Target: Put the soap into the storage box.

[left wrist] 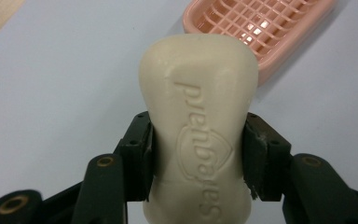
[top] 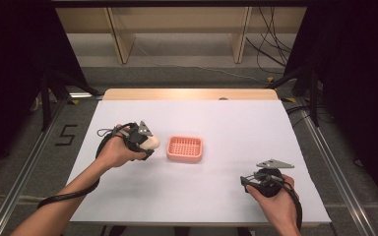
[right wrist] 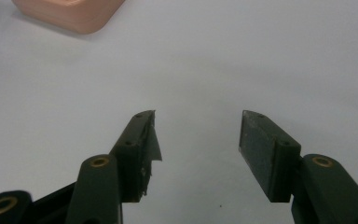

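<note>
The left gripper (top: 150,142) held the soap (left wrist: 199,126) between its jaws, the pads pressed on the two narrow sides of the bar near its lower half, so that most of the cream bar stuck out past the fingertips. The embossed lettering faced the gripper's camera (it read upside down from there). Just ahead of the jaws and slightly to one side lay the pink dish (left wrist: 261,28), its slatted floor bare, with a strip of white table (left wrist: 51,93) between bar and rim. In the high view the soap hung just beside the dish's near-left edge, apart from it.

The right gripper (top: 248,181) rested well off from the dish, its jaws standing open with nothing between them; ahead of them was bare table, and a corner of the dish (right wrist: 70,14) showed far ahead to one side.

By the look of it, the step in hand was the carry: the bar was gripped and brought up to the dish but not yet over it. The next move would likely call for a short advance until the soap sat above the grid, a lowering with the bar's flat face level, then a release, without the jaws knocking the rim or shoving the light dish along the table
</note>
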